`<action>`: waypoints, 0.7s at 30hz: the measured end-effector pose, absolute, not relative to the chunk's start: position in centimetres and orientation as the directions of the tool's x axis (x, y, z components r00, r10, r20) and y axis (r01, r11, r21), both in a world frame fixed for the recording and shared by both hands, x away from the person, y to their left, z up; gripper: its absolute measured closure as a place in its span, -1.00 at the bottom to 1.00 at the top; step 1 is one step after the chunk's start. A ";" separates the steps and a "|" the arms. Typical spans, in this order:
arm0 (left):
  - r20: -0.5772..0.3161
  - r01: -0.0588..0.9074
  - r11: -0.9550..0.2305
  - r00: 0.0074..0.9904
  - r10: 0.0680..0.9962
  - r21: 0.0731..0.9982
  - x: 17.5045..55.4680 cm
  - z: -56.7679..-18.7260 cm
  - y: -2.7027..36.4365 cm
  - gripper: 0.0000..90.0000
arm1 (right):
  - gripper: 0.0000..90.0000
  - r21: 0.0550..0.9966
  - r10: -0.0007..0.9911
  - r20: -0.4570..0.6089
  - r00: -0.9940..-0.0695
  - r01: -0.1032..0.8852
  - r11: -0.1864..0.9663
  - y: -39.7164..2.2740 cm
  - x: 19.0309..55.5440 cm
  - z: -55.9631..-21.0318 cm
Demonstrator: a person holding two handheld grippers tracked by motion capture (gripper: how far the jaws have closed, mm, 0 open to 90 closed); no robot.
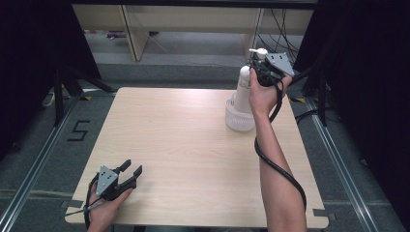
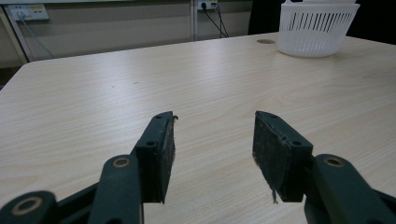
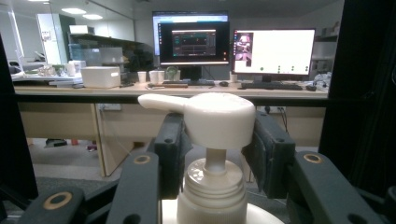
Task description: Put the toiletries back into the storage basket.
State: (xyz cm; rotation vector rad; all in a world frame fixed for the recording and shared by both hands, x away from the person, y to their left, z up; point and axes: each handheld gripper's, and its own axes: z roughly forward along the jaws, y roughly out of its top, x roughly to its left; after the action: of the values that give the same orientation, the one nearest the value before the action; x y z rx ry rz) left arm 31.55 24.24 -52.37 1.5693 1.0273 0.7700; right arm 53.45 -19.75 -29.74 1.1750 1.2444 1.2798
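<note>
A white pump bottle (image 1: 244, 86) stands upright with its base inside a white slotted basket (image 1: 239, 121) at the table's far right. My right gripper (image 1: 256, 64) is up at the bottle's top, its jaws closed from both sides on the pump head (image 3: 215, 119), with the spout pointing left in the right gripper view. Whether the bottle's base rests on the basket floor I cannot tell. My left gripper (image 1: 131, 170) lies on the table near the front left corner, open, with bare wood between its pads (image 2: 166, 144). The basket (image 2: 317, 32) shows far off in the left gripper view.
The light wooden table (image 1: 183, 140) has a small round hole (image 2: 265, 41) beside the basket. Black curtains flank both sides, and a desk with lit monitors (image 3: 233, 51) stands beyond the table's far edge.
</note>
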 end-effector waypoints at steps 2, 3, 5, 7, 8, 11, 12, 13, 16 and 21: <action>-0.031 0.225 -0.072 0.423 0.906 0.972 31.6 -52.4 24.2 0.06 | 0.34 1.000 0.997 0.015 -0.072 -0.011 -0.016 -19.8 53.5 -29.9; -0.030 0.225 -0.073 0.423 0.906 0.972 31.6 -52.4 24.2 0.06 | 0.34 1.000 0.997 0.015 -0.071 -0.010 -0.016 -19.8 53.5 -29.9; -0.030 0.225 -0.073 0.423 0.906 0.972 31.6 -52.4 24.2 0.06 | 0.34 1.000 0.997 0.010 -0.075 -0.010 -0.011 -19.8 53.7 -30.0; -0.031 0.225 -0.072 0.423 0.906 0.972 31.6 -52.4 24.2 0.06 | 0.34 1.000 0.997 0.006 -0.072 -0.008 -0.006 -19.8 53.7 -30.1; -0.032 0.226 -0.070 0.421 0.906 0.972 31.6 -52.4 24.2 0.06 | 0.33 1.000 0.997 0.013 -0.076 -0.003 -0.013 -19.7 53.7 -30.2; -0.030 0.225 -0.073 0.423 0.906 0.972 31.6 -52.4 24.2 0.06 | 0.33 1.000 0.997 0.010 -0.076 0.002 -0.010 -19.6 53.8 -30.3; -0.030 0.225 -0.073 0.423 0.906 0.972 31.6 -52.4 24.2 0.06 | 0.33 1.000 0.997 0.009 -0.077 -0.001 -0.009 -19.6 53.8 -30.4; -0.030 0.225 -0.073 0.423 0.906 0.972 31.6 -52.4 24.2 0.06 | 0.34 1.000 0.997 0.013 -0.077 0.005 -0.013 -19.6 53.8 -30.4; -0.034 0.226 -0.069 0.422 0.906 0.972 31.6 -52.4 24.2 0.06 | 0.33 1.000 0.997 0.012 -0.078 0.006 -0.011 -19.5 53.9 -30.6; -0.033 0.226 -0.069 0.422 0.906 0.972 31.6 -52.4 24.2 0.06 | 0.33 1.000 0.997 0.003 -0.076 0.010 -0.003 -19.5 54.0 -30.9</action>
State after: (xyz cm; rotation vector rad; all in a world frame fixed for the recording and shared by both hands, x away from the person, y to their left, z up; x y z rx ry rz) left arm 31.55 24.24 -52.37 1.5684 1.0293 0.7684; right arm 53.97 -19.49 -30.88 1.1819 1.2707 1.2626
